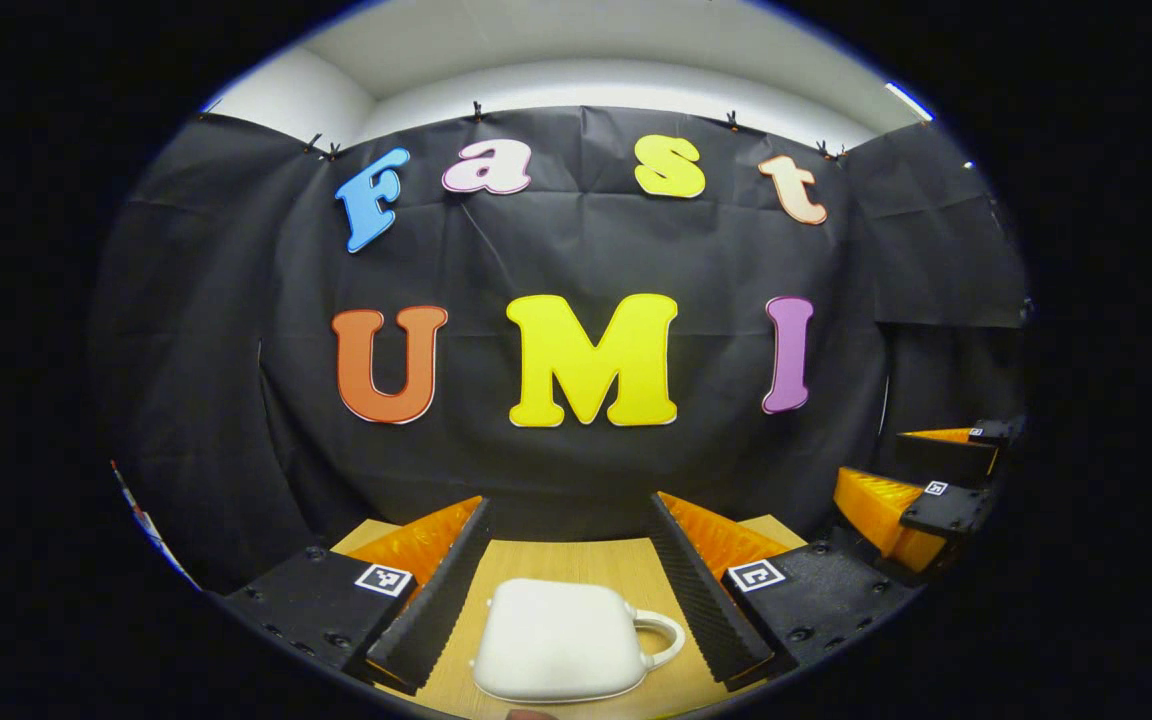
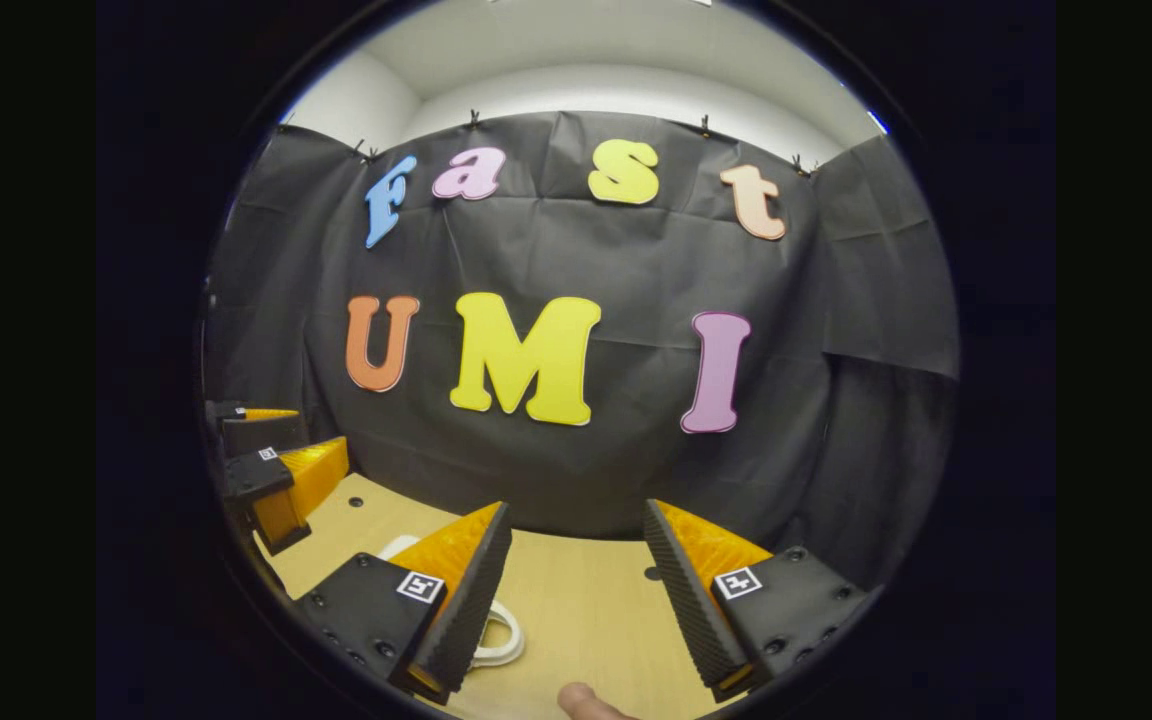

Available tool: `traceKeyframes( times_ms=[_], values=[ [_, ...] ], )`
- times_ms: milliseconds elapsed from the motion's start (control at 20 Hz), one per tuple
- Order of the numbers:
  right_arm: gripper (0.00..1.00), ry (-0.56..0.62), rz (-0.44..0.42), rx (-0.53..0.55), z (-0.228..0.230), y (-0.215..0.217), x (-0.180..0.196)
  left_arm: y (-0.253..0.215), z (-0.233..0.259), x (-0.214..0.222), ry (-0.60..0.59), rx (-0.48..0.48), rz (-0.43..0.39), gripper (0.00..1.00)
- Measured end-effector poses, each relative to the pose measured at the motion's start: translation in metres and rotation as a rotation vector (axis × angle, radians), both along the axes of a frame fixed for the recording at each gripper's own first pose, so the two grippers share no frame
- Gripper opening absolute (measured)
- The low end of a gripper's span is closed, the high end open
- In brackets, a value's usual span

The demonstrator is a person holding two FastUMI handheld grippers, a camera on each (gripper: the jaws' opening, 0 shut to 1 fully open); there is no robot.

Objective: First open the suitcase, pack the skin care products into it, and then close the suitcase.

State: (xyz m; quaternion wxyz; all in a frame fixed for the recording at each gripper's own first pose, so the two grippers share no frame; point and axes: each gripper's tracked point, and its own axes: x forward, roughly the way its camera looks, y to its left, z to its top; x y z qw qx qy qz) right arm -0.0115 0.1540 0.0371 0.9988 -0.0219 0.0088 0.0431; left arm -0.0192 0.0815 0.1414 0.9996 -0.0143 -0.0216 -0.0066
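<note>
White suitcase (image 1: pixel 561 640) lies flat on wooden table (image 1: pixel 576 560), lid shut, handle (image 1: pixel 664 640) sticking out one side. Left gripper (image 1: pixel 568 590) hangs just above suitcase, fingers wide apart, one on each side, not touching. Right gripper (image 2: pixel 576 600) wide apart too, holding nothing, over bare table (image 2: pixel 586 600) beside suitcase handle (image 2: pixel 501 635). Black cloth wall (image 1: pixel 576 260) stands behind suitcase.

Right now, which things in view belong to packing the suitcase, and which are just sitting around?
Part of the job:
- white suitcase, closed, lying on the table
- left gripper, open above it
- right gripper, open

Just there:
- wooden table
- black cloth wall
</note>
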Motion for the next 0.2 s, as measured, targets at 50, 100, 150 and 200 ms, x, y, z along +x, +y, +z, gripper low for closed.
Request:
traceKeyframes(
  times_ms=[50, 100, 150, 200],
  values=[
    [0.79, -0.002, -0.003, 0.002, 0.003, 0.0024, -0.0003, 0.0012, 0.0033, -0.0017, -0.01, -0.007, -0.002, 0.99],
    [0.77, -0.004, -0.006, 0.001, 0.0053, 0.0045, 0.0001, 0.0026, 0.003, -0.0009, -0.01, -0.009, -0.001, 0.98],
    [0.77, -0.006, -0.007, -0.004, 0.0068, 0.0064, 0.0001, 0.0048, 0.0013, -0.0011, -0.007, -0.01, 0.004, 0.98],
    [0.77, -0.01, -0.009, -0.01, 0.0081, 0.008, 0.0001, 0.0069, 0.0002, -0.001, -0.005, -0.016, 0.005, 0.98]
  ],
)
